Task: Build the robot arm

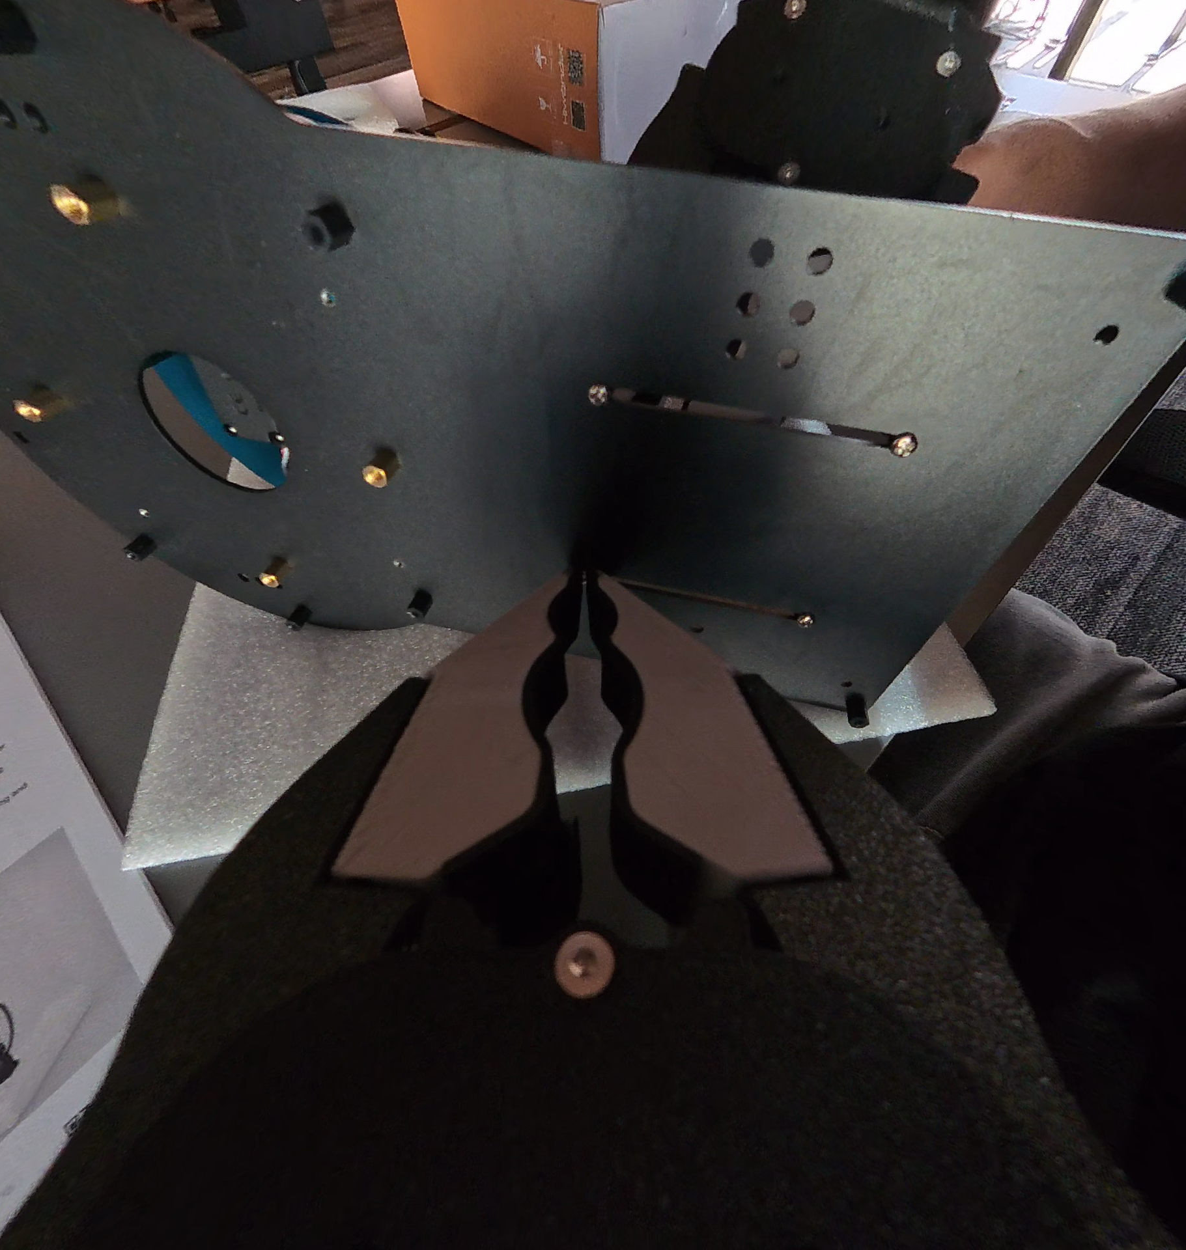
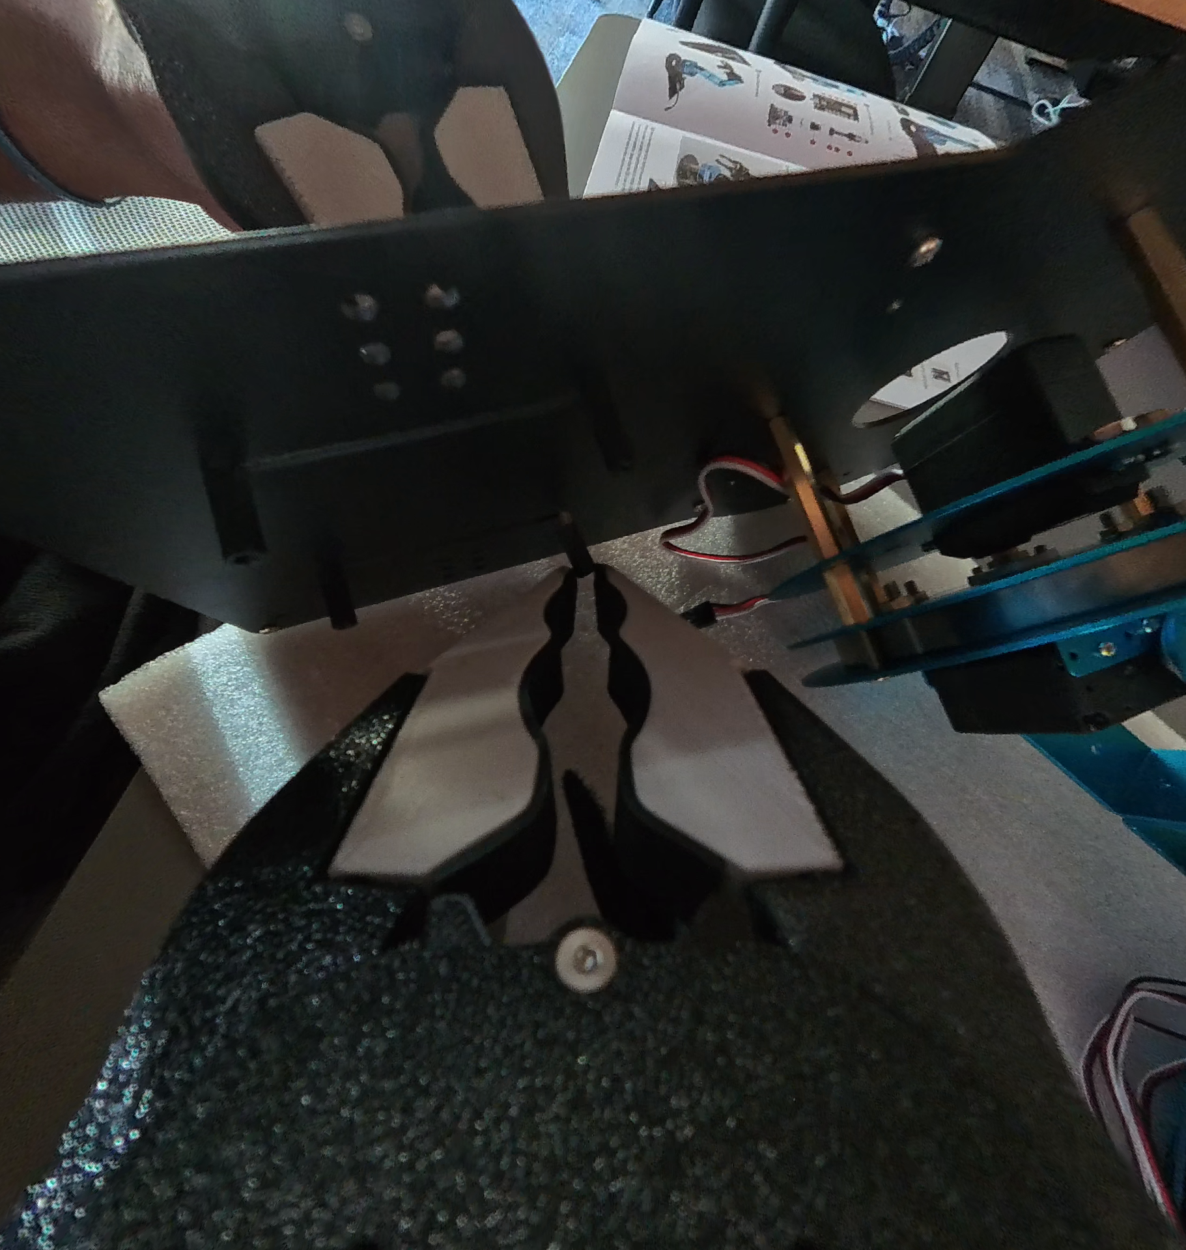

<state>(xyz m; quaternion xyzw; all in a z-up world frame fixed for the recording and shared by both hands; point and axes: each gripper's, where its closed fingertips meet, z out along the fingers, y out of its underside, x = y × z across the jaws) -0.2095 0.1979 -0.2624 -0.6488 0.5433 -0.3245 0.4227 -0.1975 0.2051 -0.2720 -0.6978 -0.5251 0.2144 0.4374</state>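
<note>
My left gripper point(image 1: 584, 575) pinches the lower edge of the dark plate point(image 1: 576, 325), held upright over white foam point(image 1: 292, 710). My right gripper point(image 2: 582, 571) nips a black standoff point(image 2: 572, 541) beneath it; blue brackets point(image 2: 982, 609) sit beyond.

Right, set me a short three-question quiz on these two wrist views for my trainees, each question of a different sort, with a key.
1. True or false: the dark metal plate lies flat on the white foam sheet.
2. What does the right gripper pinch? A) a black standoff on the plate; B) a red-and-white wire; C) the booklet.
3. Fill in: the assembly fixed to the plate, seen in the right wrist view, is coloured ____.

Key
1. False: it is held on edge, its lower edge pinched by the left gripper.
2. A.
3. Blue.
</note>
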